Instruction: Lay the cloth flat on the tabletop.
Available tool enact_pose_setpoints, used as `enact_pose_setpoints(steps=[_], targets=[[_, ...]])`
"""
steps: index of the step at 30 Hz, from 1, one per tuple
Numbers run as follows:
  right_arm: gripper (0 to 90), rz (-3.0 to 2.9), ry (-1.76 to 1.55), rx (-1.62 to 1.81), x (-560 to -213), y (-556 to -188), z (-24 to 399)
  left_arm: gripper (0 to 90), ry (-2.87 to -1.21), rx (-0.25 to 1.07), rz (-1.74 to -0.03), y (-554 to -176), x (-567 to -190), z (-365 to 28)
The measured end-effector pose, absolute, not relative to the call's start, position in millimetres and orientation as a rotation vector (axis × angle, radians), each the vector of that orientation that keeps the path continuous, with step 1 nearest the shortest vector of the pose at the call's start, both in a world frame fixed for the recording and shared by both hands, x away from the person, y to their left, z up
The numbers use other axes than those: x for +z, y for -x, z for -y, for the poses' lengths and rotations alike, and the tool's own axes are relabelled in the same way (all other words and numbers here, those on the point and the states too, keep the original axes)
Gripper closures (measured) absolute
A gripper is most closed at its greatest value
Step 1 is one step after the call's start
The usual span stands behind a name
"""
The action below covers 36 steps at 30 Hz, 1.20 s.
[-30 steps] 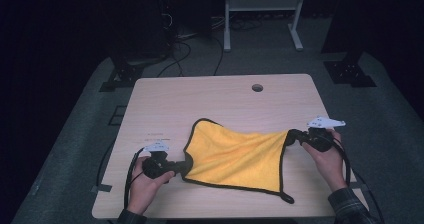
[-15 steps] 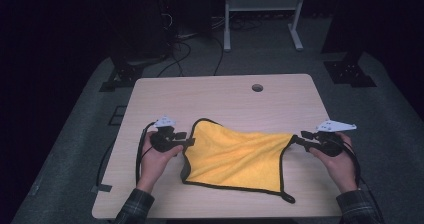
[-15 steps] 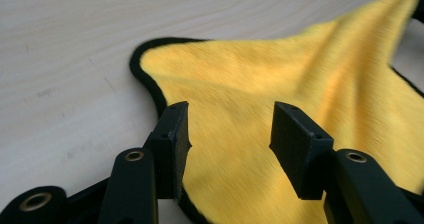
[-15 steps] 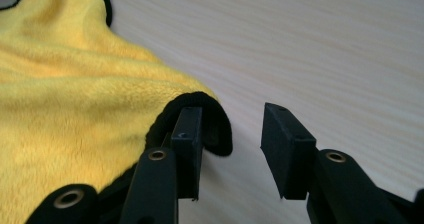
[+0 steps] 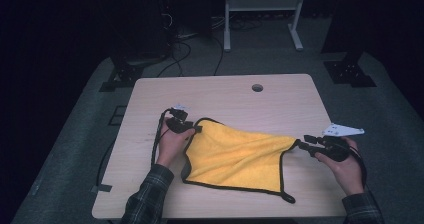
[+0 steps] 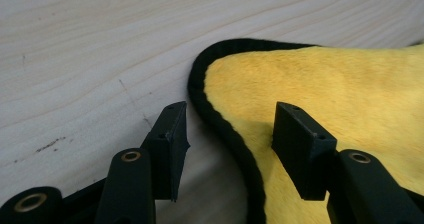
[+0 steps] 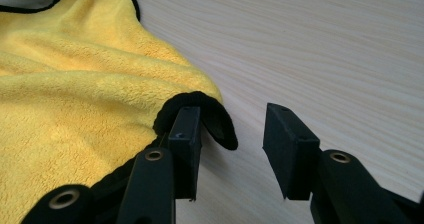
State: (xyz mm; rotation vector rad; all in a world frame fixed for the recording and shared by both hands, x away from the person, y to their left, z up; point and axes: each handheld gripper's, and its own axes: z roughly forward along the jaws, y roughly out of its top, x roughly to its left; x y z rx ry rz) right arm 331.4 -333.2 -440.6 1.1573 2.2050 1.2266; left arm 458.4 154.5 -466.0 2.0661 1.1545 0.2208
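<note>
The yellow cloth (image 5: 239,156) was spread on the counter (image 5: 280,101); both grippers (image 6: 227,134) (image 7: 232,149) had just been opened, corners released

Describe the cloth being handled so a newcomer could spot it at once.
Start at the pale wooden table. On its near half, between the left gripper and right gripper, lies the cloth. It is bright yellow and fluffy with a black sewn edge, the one coloured thing there.
</note>
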Motion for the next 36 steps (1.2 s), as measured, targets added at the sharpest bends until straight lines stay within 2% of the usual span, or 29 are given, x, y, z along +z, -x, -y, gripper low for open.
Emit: enact_pose_setpoints(steps=[3,6,8,17,22,28,33,34,36], targets=[[57.9,-2.206,-1.15,1.231,-440,-329,335,60.6,-2.077,0.209,-1.141,-460,-467,-152],[57.5,-2.204,-1.147,1.24,-439,-327,337,82.6,-2.117,0.207,-1.151,-453,-466,-152],[57.2,-2.2,-1.141,1.25,-438,-326,339,86.4,-2.111,0.2,-1.15,-448,-466,-155],[57.6,-2.112,-1.182,1.307,-431,-330,345,85.7,-2.073,0.185,-1.152,-419,-455,-186],[57.7,-2.149,-1.212,1.25,-441,-365,318,82.9,-2.072,0.194,-1.147,-415,-455,-190],[58.5,-2.217,-1.257,1.199,-458,-403,298,84.9,-2.067,0.19,-1.147,-419,-459,-189],[63.4,-2.321,-1.287,1.13,-472,-413,291,85.5,-2.05,0.178,-1.157,-420,-461,-191],[66.2,-2.335,-1.289,1.113,-474,-413,290,85.6,-2.049,0.179,-1.157,-420,-461,-190],[77.6,-2.344,-1.286,1.125,-474,-413,291,86.0,-2.048,0.18,-1.152,-421,-461,-190]])
